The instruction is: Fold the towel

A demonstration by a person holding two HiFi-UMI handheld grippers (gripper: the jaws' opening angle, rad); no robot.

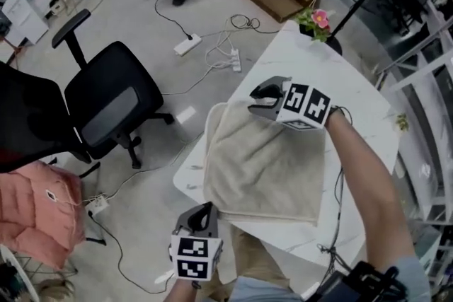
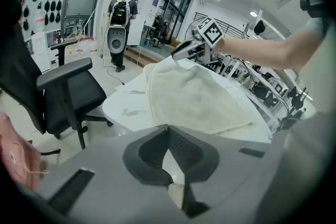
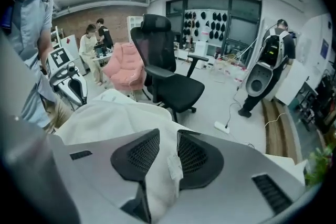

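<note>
Towel (image 1: 265, 166) clamped in left gripper (image 1: 206, 208) and right gripper (image 1: 257, 101), label (image 3: 175, 166) seen only in right gripper view

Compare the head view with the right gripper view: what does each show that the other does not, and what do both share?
Only the head view shows the right hand-held gripper from outside, at the far edge of the beige terry towel on the white table. Only the right gripper view shows towel cloth, with a small white label, pinched between its jaws, and two people at the back. Both show the towel, the black office chair and the left hand-held gripper.
</note>
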